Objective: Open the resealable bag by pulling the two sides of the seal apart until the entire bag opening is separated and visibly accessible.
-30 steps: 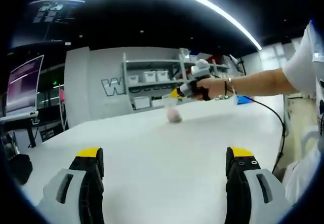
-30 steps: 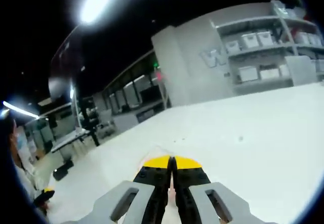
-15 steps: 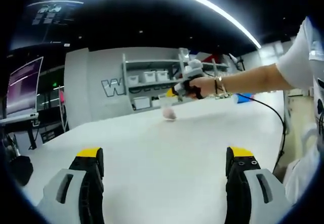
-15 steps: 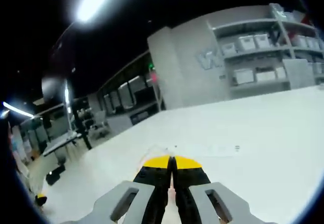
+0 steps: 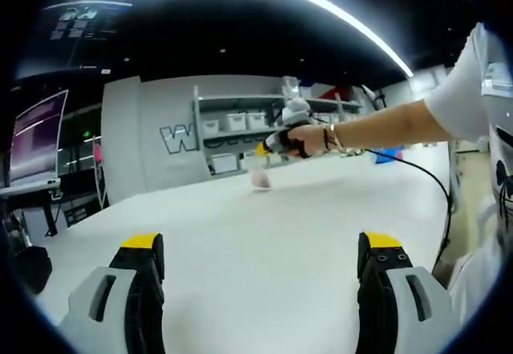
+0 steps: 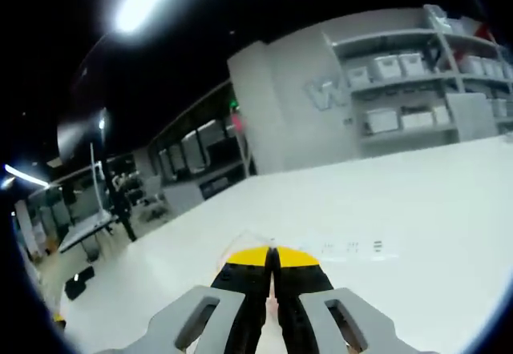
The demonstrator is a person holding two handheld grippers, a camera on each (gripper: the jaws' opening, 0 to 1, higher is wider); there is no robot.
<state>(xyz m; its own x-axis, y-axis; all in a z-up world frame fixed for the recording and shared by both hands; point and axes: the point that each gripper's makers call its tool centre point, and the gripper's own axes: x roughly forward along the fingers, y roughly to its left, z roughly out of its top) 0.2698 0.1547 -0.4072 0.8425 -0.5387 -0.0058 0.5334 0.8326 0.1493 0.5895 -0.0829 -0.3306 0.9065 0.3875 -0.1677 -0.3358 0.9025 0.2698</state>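
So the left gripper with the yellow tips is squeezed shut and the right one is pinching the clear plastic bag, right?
Not quite. In the left gripper view, the left gripper with yellow tips is open, its jaws wide apart over the white table. The right gripper does pinch the clear plastic bag, as the right gripper view shows.

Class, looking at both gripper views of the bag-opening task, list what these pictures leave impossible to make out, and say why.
- Resealable bag, left gripper view: far and blurred; seal state unreadable.
- Bag edge, right gripper view: mostly hidden by the shut right gripper.
- Wall lettering, left gripper view: cut off by the shelving.
- Left gripper: open, holding nothing.
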